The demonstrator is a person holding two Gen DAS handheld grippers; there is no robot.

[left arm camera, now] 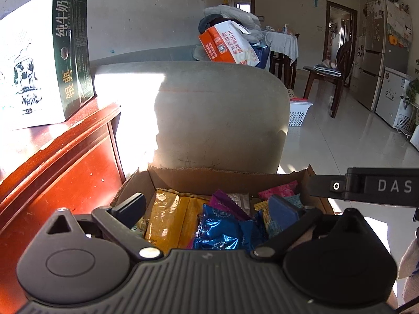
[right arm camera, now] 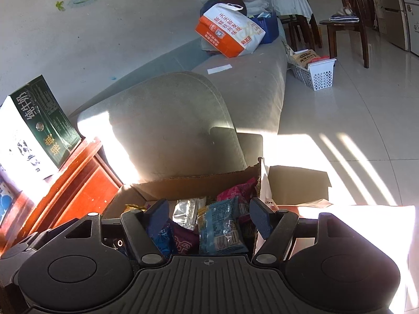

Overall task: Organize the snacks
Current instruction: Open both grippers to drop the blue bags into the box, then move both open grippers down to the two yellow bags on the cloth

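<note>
An open cardboard box (left arm camera: 209,178) (right arm camera: 196,183) holds several snack packets: a yellow one (left arm camera: 167,217), blue foil ones (left arm camera: 222,233), a purple one (left arm camera: 225,201) and a pink one (left arm camera: 277,189). My left gripper (left arm camera: 207,209) hangs over the box with its jaws wide open and nothing pressed between them. My right gripper (right arm camera: 209,217) is open over the same box. A light-blue packet (right arm camera: 220,230) lies between its fingers, beside a silver packet (right arm camera: 187,212); the pads do not squeeze it. Part of the right tool (left arm camera: 366,185) shows at the right edge of the left wrist view.
A grey sofa armrest (left arm camera: 220,115) rises just behind the box. A red wooden cabinet (left arm camera: 65,162) at the left carries a milk carton case (left arm camera: 39,60). A white basket (right arm camera: 316,76) stands on the tiled floor, and an orange-and-white bag (right arm camera: 230,34) lies on the sofa.
</note>
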